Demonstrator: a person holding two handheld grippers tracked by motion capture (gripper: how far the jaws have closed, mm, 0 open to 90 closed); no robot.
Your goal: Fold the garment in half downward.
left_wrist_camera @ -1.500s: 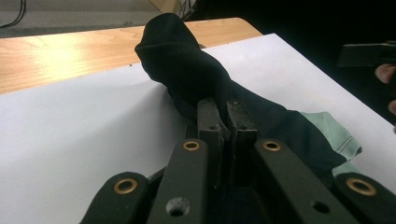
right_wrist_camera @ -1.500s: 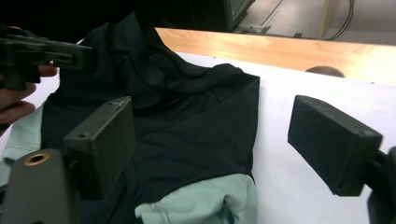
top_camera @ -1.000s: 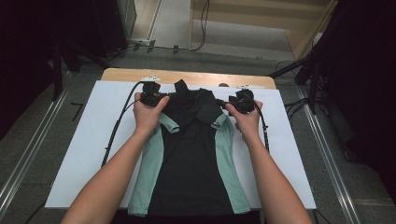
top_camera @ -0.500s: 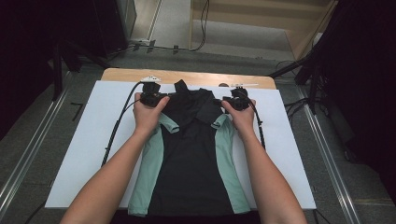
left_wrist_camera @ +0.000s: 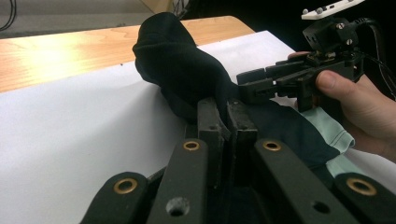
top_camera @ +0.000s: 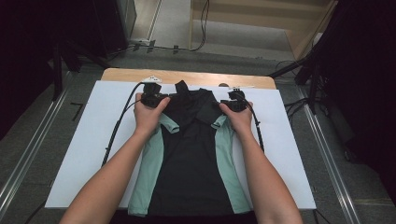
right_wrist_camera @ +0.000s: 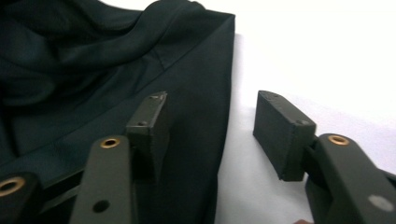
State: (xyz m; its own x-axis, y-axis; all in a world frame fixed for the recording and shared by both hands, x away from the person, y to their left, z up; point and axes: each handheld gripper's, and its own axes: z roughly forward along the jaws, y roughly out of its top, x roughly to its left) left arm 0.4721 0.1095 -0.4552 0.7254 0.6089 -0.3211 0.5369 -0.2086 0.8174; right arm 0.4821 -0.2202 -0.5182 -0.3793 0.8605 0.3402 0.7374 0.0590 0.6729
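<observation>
While the left tool [left_wrist_camera: 223, 122] is clamped on the shirt [top_camera: 191, 154] near frame centre, the right tool [right_wrist_camera: 212, 126] – jaws closing, apart astride the other shoulder edge – hasn't gripped; folding remains

The bottom edge of the high view is cutting off the hem of the shirt [top_camera: 189, 154] and both arms. Hands are covering both shoulders of the shirt and most of the left tool [top_camera: 153, 98] and right tool [top_camera: 235, 100]. In the left tool view, the closed jaws are hiding the pinched cloth. The far edge of the worktop [top_camera: 187, 77] is lying half under the white sheet [top_camera: 84, 154]
</observation>
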